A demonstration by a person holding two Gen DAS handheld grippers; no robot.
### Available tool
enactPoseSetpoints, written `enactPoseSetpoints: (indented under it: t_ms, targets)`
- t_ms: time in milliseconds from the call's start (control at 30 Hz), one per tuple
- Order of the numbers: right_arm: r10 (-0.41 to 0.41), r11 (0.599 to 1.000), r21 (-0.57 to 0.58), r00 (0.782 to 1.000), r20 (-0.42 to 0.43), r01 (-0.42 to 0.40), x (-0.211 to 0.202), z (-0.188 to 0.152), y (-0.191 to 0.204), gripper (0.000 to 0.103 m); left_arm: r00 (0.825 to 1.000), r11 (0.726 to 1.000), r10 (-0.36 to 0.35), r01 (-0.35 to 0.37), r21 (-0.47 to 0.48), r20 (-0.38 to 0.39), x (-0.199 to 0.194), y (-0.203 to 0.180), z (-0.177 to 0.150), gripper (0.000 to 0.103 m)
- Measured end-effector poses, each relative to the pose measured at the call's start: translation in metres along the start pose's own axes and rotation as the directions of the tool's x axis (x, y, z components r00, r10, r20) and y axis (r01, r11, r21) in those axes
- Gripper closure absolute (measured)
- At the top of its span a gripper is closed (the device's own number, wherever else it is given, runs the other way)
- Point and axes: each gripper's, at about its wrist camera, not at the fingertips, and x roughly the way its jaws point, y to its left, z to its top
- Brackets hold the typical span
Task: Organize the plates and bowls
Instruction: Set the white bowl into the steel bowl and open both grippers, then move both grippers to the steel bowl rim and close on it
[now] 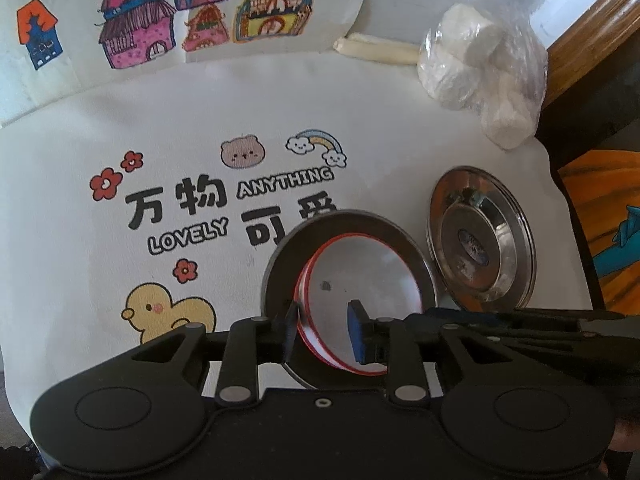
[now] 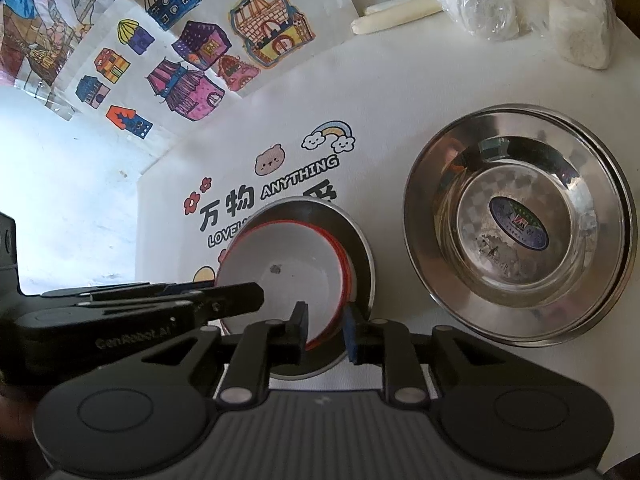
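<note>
A white bowl with a red rim [image 1: 360, 272] [image 2: 288, 264] sits inside a shallow steel dish [image 1: 280, 264] [image 2: 362, 256] on the printed white tablecloth. My left gripper [image 1: 326, 326] straddles the bowl's near rim with its jaws a little apart. The rim runs close to the left finger [image 1: 291, 322], and the blue pad [image 1: 358, 332] stands clear inside the bowl. My right gripper [image 2: 326, 332] straddles the same bowl's rim at another spot, slightly open, with the red edge between its fingers. To the right stands a shiny steel bowl [image 1: 480, 240] [image 2: 520, 232] with a sticker inside.
A clear bag of white round pieces [image 1: 480, 68] [image 2: 520, 4] and a rolled white stick [image 1: 380, 50] [image 2: 400, 16] lie at the back. Coloured house drawings [image 1: 136, 36] [image 2: 192, 80] cover the far side. The table ends just right of the steel bowl, by a wooden frame [image 1: 592, 28].
</note>
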Motion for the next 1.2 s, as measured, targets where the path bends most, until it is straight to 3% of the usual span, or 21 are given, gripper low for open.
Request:
enactPoseSetpoints:
  t_ms: [200, 300, 333, 467, 533, 600, 767, 1200]
  targets:
    - [-0.011, 1.0, -0.016, 0.999, 0.035, 0.012, -0.013, -0.001, 0.001, 0.075, 0.999, 1.0, 0.013, -0.013, -0.002, 0.032, -0.009, 0.003, 0.002, 0.058]
    - [-0.021, 1.0, -0.02, 0.998, 0.058, 0.022, -0.02, -0.003, 0.002, 0.071, 0.998, 1.0, 0.026, -0.026, 0.004, 0.053, -0.016, 0.006, 0.002, 0.044]
    - [-0.027, 0.999, -0.023, 0.997, 0.067, 0.028, -0.023, -0.003, 0.002, 0.07, 0.998, 1.0, 0.028, -0.028, 0.003, 0.062, -0.018, 0.006, 0.002, 0.034]
    - [-0.061, 0.997, -0.04, 0.993, 0.106, 0.065, -0.034, -0.006, 0.004, 0.044, 0.995, 0.999, 0.032, -0.031, -0.013, 0.096, -0.025, 0.013, 0.002, 0.006]
    - [-0.078, 0.995, -0.045, 0.99, 0.118, 0.084, -0.038, -0.007, 0.004, 0.032, 0.994, 0.999, 0.038, -0.036, -0.022, 0.101, -0.027, 0.018, 0.001, 0.001]
    - [-0.1, 0.993, -0.05, 0.988, 0.122, 0.106, -0.041, -0.009, 0.005, 0.017, 0.994, 0.999, 0.039, -0.037, -0.025, 0.1, -0.028, 0.024, 0.0, 0.001]
    - [-0.159, 0.984, -0.066, 0.979, 0.126, 0.168, -0.043, -0.017, 0.006, 0.002, 0.992, 0.998, 0.065, -0.063, -0.018, 0.106, -0.03, 0.039, -0.003, 0.001]
    - [-0.208, 0.977, -0.032, 0.974, 0.089, 0.212, -0.037, -0.028, -0.001, 0.0, 0.986, 0.99, 0.14, -0.142, 0.023, 0.086, -0.027, 0.064, -0.009, 0.001]
